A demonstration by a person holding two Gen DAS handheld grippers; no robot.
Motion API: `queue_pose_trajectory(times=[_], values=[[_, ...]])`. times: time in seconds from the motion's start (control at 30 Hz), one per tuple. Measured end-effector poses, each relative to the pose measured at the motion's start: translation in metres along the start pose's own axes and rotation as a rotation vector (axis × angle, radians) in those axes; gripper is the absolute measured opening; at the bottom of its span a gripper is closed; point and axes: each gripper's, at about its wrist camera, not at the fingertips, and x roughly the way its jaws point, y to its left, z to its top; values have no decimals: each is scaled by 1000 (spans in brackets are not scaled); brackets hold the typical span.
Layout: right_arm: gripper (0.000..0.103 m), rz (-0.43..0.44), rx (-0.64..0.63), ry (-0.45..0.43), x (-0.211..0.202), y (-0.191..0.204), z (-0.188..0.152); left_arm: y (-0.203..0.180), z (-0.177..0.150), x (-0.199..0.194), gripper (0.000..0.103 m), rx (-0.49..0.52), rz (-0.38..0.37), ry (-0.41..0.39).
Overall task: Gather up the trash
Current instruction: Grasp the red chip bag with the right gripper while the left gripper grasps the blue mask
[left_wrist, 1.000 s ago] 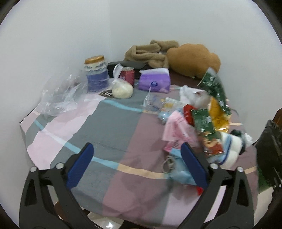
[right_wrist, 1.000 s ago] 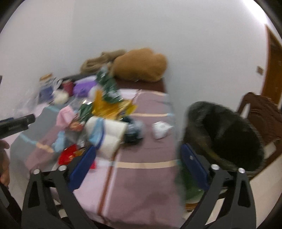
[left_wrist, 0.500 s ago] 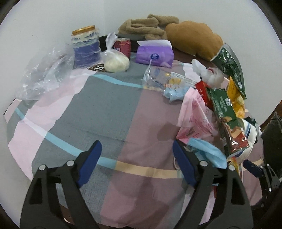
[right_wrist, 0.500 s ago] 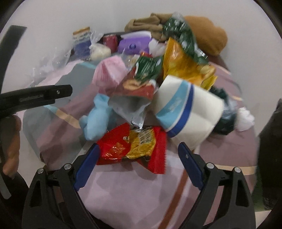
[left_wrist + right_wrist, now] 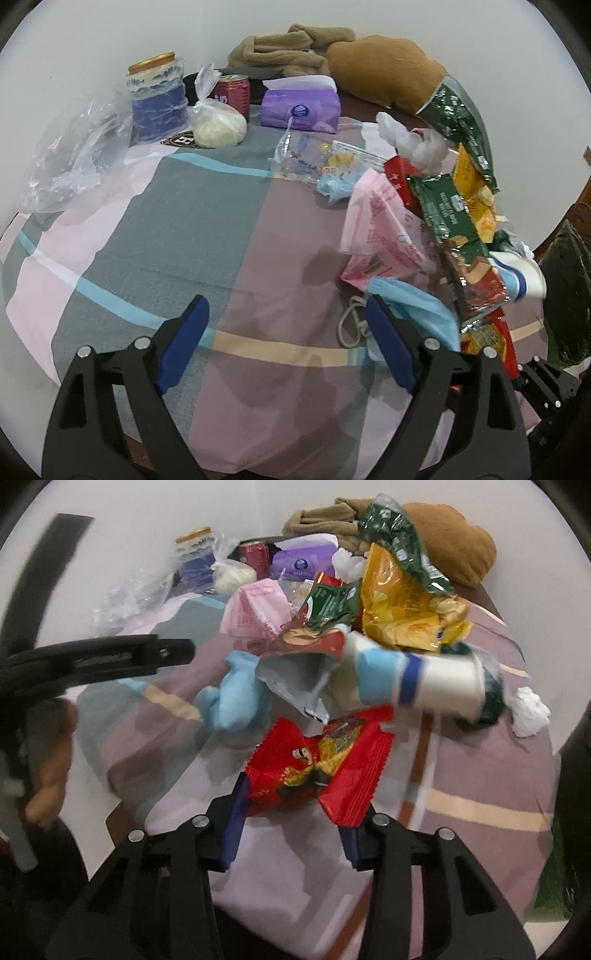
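Observation:
A heap of trash lies on the checked tablecloth (image 5: 184, 229): a pink bag (image 5: 380, 229), a blue face mask (image 5: 417, 310), green and yellow snack bags (image 5: 399, 602), a paper cup (image 5: 424, 679) and a red snack wrapper (image 5: 317, 768). My left gripper (image 5: 288, 339) is open and empty over the cloth, its right finger beside the mask. My right gripper (image 5: 295, 812) is partly closed around the near edge of the red wrapper, which sits between its blue pads; the pads look close to it, contact unclear.
At the back stand a blue jar (image 5: 157, 99), a red can (image 5: 232, 92), a purple tissue pack (image 5: 299, 109), a white bagged lump (image 5: 218, 125) and brown cloth (image 5: 380, 70). A clear bag (image 5: 77, 155) lies left. A black-lined bin (image 5: 565, 288) stands right.
My right gripper has swung from the bin side to the heap and narrowed around the red wrapper. My left gripper moved in over the cloth toward the mask.

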Motion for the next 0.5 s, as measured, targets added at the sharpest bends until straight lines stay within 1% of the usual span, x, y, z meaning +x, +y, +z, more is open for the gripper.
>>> queue_pose_trajectory(times=[0.1, 0.2, 0.27, 0.3, 0.33, 0.4, 0.43, 0.5], values=[[44, 6, 4, -18, -16, -7, -10, -10, -1, -3, 90, 29, -43, 3], [45, 13, 20, -27, -29, -17, -19, -31, -5, -6, 92, 91, -98, 10], [51, -13, 41, -31, -34, -26, -24, -43, -8, -6, 93, 125, -107, 9], [52, -24, 49, -30, -36, -30, -26, -49, -9, -4, 93, 144, -102, 14], [54, -35, 60, -28, -37, -35, -28, -54, -10, -2, 93, 156, -97, 19], [67, -61, 80, -33, -42, -43, -32, -61, -12, 5, 93, 172, -84, 37], [75, -73, 86, -40, -45, -46, -35, -63, -14, 8, 92, 174, -78, 42], [78, -84, 98, -55, -49, -51, -37, -66, -18, 12, 87, 177, -72, 49]])
